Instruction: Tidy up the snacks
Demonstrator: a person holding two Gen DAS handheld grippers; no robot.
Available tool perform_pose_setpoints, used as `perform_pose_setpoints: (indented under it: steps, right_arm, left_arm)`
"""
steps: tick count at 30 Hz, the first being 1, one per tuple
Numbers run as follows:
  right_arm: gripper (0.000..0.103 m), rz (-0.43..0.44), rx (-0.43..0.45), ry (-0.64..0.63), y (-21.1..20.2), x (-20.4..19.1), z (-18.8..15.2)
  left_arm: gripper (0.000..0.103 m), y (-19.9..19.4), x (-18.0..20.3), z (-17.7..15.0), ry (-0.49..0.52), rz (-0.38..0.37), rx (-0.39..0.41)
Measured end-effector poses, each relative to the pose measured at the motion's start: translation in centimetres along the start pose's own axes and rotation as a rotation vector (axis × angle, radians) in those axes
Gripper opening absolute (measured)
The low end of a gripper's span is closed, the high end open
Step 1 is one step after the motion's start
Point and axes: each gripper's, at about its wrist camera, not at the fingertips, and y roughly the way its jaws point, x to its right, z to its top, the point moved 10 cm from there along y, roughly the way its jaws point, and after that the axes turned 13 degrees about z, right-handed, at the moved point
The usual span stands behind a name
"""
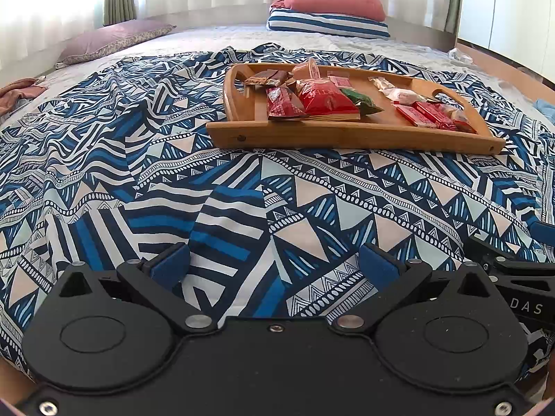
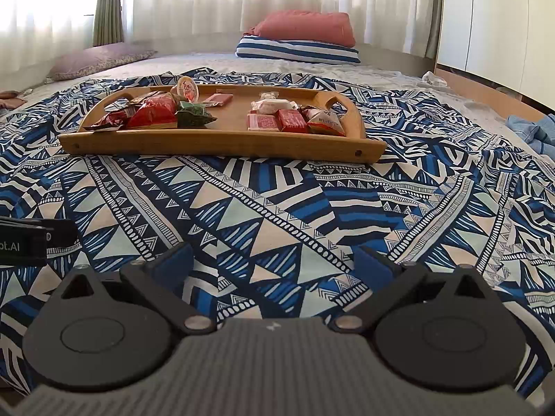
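Observation:
A wooden tray point(image 1: 347, 135) point(image 2: 222, 144) lies on the patterned bedspread ahead of both grippers. It holds several snack packs: a large red bag point(image 1: 322, 98) point(image 2: 154, 111), a green pack point(image 1: 360, 98) point(image 2: 192, 114), a dark red bar point(image 1: 282, 104), flat red packs point(image 1: 421, 114) point(image 2: 277, 121) and pale wrapped sweets point(image 1: 395, 92) point(image 2: 274, 104). My left gripper point(image 1: 274, 263) is open over the bedspread, well short of the tray, with nothing between its blue pads. My right gripper point(image 2: 274, 260) is open too, equally far from the tray and empty.
The blue and white bedspread point(image 1: 242, 190) point(image 2: 312, 208) is wrinkled. Pillows point(image 1: 329, 10) point(image 2: 298, 40) are stacked at the far end. A purple pillow point(image 1: 114, 38) lies far left. Blue cloth point(image 2: 534, 131) sits at the right edge. The other gripper's body point(image 1: 520, 284) point(image 2: 31, 242) shows beside each view.

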Motion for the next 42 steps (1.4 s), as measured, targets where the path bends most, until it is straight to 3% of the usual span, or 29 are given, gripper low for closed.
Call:
perform_pose_setpoints:
  steps: [42]
  right_arm:
    - [0.103,-0.001,-0.041,0.006,0.32,0.09,0.24]
  left_arm:
    - [0.103,0.13,-0.09,0.10,0.005,0.000,-0.023]
